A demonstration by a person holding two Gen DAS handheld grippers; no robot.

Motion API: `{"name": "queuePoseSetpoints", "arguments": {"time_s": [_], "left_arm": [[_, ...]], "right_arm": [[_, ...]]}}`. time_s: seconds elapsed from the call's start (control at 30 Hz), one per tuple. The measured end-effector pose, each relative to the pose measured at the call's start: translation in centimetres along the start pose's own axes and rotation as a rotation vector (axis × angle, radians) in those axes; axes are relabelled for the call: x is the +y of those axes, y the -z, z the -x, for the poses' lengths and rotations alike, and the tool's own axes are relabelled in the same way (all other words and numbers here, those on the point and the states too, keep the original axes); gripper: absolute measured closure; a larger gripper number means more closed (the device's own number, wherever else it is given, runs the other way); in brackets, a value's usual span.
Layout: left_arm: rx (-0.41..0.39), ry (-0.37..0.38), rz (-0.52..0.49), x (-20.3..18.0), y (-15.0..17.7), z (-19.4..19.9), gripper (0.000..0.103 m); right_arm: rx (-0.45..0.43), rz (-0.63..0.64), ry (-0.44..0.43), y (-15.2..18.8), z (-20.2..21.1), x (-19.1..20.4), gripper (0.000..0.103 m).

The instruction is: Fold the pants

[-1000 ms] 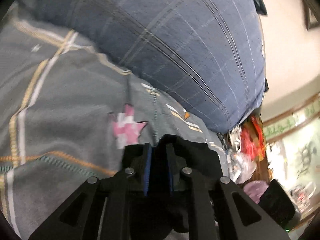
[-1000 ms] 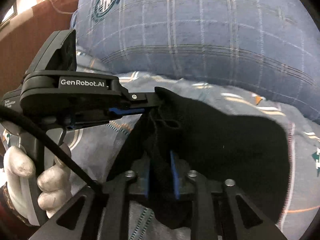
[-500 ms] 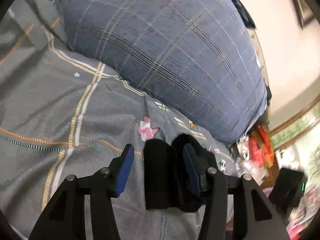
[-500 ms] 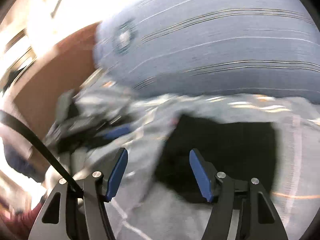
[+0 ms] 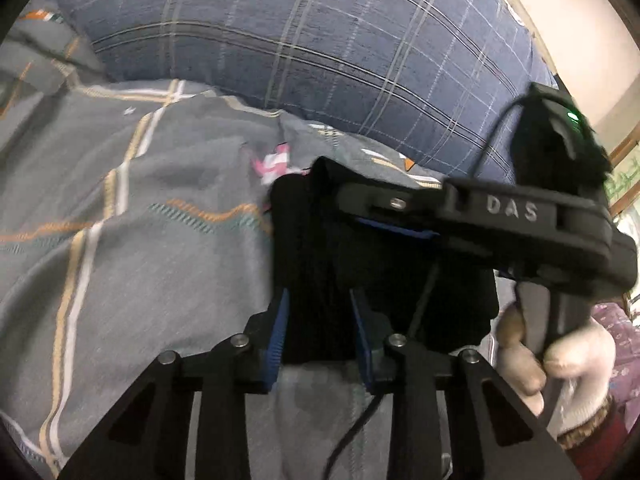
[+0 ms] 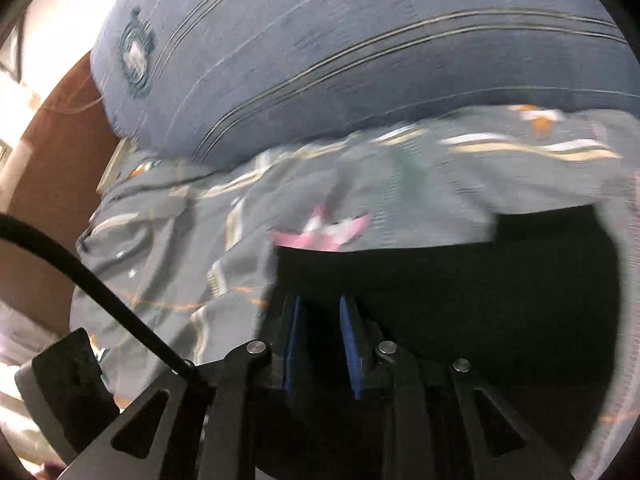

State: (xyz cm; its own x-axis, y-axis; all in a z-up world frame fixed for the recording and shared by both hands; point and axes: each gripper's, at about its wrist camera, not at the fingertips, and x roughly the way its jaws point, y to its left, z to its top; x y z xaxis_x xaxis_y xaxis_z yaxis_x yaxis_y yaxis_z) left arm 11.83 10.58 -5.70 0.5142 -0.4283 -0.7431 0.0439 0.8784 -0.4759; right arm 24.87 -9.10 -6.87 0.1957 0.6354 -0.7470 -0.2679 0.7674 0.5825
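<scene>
Our left gripper (image 5: pixel 318 332) and right gripper (image 6: pixel 320 344) both pinch the black pants (image 5: pixel 384 280) on the bed (image 5: pixel 140 240). If one slips, we think the fold falls open.

Pants (image 5: pixel 320 264) lie on the sheet (image 5: pixel 140 240), before the pillow (image 5: pixel 320 60). Left gripper (image 5: pixel 320 320) straddles their near edge; right gripper (image 5: pixel 396 216) reaches in from the right above them. In the right wrist view, pants (image 6: pixel 460 292) lie right of centre, with the pillow (image 6: pixel 360 40) behind.
</scene>
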Motion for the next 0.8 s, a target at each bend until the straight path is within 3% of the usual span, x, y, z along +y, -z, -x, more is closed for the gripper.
{"name": "queuePoseSetpoints", "arguments": {"time_s": [0.13,0.2,0.27,0.33,0.53,0.6,0.63,0.67,0.73,0.8], "left_arm": [[0.004,0.009,0.066,2.3,0.9,1.0,0.074],[-0.008,0.004,0.088,3.2,1.3,1.9,0.074],[-0.027,-0.007,0.095,3.6,1.6,3.1,0.074],[-0.051,-0.018,0.101,3.7,1.7,4.1,0.074],[-0.081,0.008,0.052,0.9,0.3,4.9,0.073],[-0.074,-0.008,-0.002,-1.2,-0.3,4.0,0.063],[-0.070,-0.020,-0.018,-1.8,-0.6,3.3,0.052],[-0.065,-0.033,-0.023,-2.2,-1.2,2.4,0.044],[-0.037,-0.040,-0.002,-2.4,-2.4,0.2,0.043],[0.002,-0.028,0.014,-2.8,-3.6,-2.2,0.043]], "right_arm": [[0.059,0.012,-0.070,0.1,-2.7,1.3,0.077],[0.066,-0.032,-0.147,-0.2,-2.4,0.9,0.077],[0.018,-0.087,-0.262,-0.4,-0.2,0.3,0.077],[-0.049,-0.096,-0.295,-0.2,2.8,-0.3,0.077],[-0.218,-0.111,-0.079,3.0,10.6,-4.5,0.076],[-0.245,-0.143,-0.034,4.0,11.9,-6.3,0.076],[-0.254,-0.167,-0.023,4.4,12.3,-7.3,0.074],[-0.260,-0.197,-0.012,4.7,12.5,-8.3,0.064],[-0.275,-0.248,0.006,5.3,13.1,-9.9,0.048],[-0.287,-0.280,0.006,5.8,13.4,-11.1,0.048]]}}
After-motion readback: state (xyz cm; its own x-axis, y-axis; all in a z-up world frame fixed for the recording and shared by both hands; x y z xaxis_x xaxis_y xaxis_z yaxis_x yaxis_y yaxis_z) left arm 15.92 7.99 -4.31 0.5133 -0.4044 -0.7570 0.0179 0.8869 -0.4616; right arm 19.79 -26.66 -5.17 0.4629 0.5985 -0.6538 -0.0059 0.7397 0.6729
